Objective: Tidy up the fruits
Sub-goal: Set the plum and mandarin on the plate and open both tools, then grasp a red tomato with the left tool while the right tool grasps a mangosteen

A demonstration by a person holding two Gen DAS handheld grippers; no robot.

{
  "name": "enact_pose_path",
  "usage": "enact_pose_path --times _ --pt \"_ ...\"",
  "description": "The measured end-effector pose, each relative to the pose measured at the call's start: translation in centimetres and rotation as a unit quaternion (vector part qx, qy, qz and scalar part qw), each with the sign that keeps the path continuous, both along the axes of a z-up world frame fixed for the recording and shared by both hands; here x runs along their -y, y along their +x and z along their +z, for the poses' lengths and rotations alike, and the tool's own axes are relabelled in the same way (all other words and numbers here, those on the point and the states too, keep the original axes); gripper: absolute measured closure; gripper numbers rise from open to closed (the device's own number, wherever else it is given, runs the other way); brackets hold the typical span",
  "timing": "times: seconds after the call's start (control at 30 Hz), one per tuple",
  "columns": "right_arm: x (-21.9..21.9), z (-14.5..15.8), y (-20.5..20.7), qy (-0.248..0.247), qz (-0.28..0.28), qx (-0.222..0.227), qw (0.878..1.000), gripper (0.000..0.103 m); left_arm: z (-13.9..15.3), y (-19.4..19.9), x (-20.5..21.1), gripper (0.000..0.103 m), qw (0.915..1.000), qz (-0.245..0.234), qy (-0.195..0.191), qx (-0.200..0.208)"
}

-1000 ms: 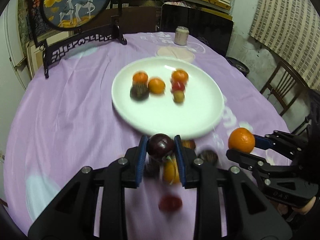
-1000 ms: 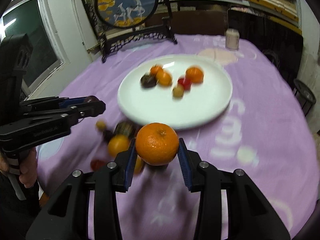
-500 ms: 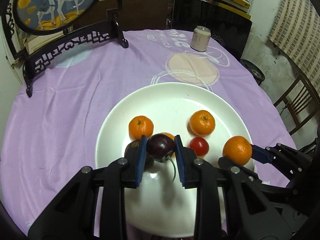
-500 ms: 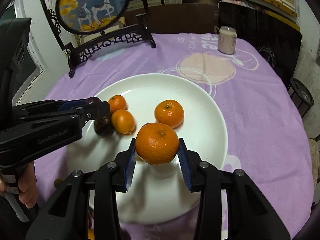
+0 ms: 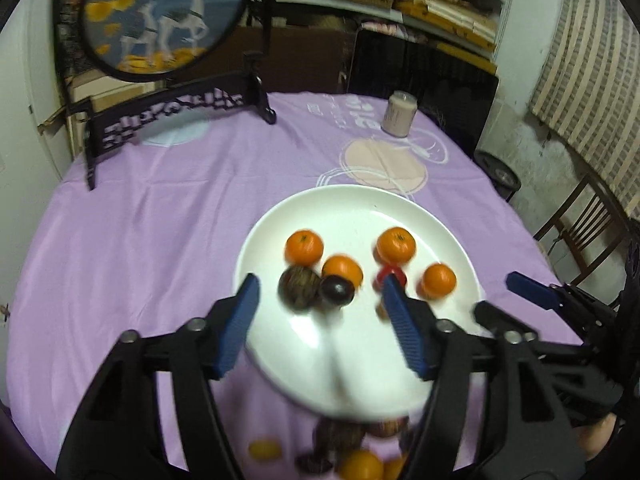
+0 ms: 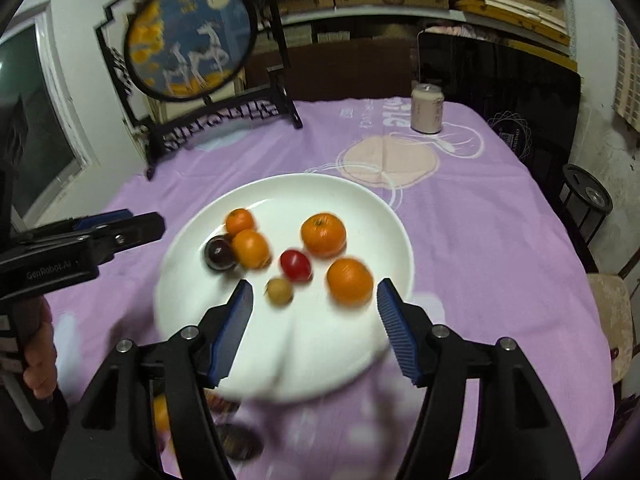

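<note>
While over plate (image 5: 360, 208): both grippers empty
Left gripper (image 5: 320, 312): fingers spread, plum (image 5: 337, 290) lies beyond
Right gripper (image 6: 314, 304): fingers spread, orange (image 6: 349, 281) lies beyond

left claw (image 5: 318, 304) now spread wide, dark plum (image 5: 337, 290) released onto plate (image 5: 360, 208), right claw (image 6: 314, 314) likewise, orange (image 6: 349, 282) dropped

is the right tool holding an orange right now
No, the right tool is open and empty; the nearest orange sits on the white plate.
</note>
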State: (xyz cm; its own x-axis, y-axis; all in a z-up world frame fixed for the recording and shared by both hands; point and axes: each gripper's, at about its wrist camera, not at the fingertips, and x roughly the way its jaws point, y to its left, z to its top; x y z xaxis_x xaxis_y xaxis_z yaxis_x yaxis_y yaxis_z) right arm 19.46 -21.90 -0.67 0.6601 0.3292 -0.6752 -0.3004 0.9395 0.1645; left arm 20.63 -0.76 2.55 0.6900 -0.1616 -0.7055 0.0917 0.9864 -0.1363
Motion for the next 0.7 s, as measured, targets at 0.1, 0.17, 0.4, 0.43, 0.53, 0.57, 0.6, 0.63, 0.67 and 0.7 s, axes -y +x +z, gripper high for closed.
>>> enact_pose_path --times 0.1,0.17,0.4,0.43,0.53,0.57,0.6,0.63,0.67,0.7 --pt "0.8 0.5 -3.6 0.014 -0.002 0.005 1.0 0.03 0.2 -4.0 -1.0 0.032 0.9998 0.006 -0.004 0.018" --pt "0.8 0.8 -5.4 0.013 0.003 0.005 1.0 0.03 -0.1 -6.5 -1.7 0.032 0.9997 0.011 -0.003 0.02" --pt "-0.2 0.9 -9.3 -0.004 0.021 0.009 1.0 0.029 -1.1 -11.6 -4.4 0.032 0.9992 0.039 -0.005 0.01" --pt "-0.5 0.4 -9.7 -0.008 0.024 0.001 1.0 0.029 -1.4 -12.2 -4.8 0.032 0.9991 0.042 -0.008 0.007" --pt "-1.5 -1.5 -10.4 -0.028 0.035 -0.019 0.999 0.022 -2.3 -13.5 -5.6 0.032 0.999 0.043 -0.008 -0.002" --pt "-1.9 -2.5 -10.5 -0.039 0.038 -0.026 0.998 0.022 -2.8 -14.0 -5.7 0.032 0.9991 0.04 -0.008 -0.007" --pt "-2.0 -3.0 -10.5 -0.046 0.038 -0.03 0.998 0.022 -3.2 -14.4 -5.8 0.032 0.9992 0.037 -0.008 -0.013" --pt "-2.3 -3.9 -10.5 -0.062 0.035 -0.036 0.997 0.022 -3.5 -14.6 -5.9 0.032 0.9992 0.035 -0.008 -0.018" --pt "-2.4 -4.6 -10.5 -0.074 0.031 -0.039 0.996 0.022 -4.0 -14.9 -5.9 0.032 0.9992 0.031 -0.009 -0.025" --pt "-2.6 -5.3 -10.4 -0.09 0.027 -0.043 0.995 0.022 -4.4 -15.2 -5.8 0.032 0.9991 0.028 -0.008 -0.03"
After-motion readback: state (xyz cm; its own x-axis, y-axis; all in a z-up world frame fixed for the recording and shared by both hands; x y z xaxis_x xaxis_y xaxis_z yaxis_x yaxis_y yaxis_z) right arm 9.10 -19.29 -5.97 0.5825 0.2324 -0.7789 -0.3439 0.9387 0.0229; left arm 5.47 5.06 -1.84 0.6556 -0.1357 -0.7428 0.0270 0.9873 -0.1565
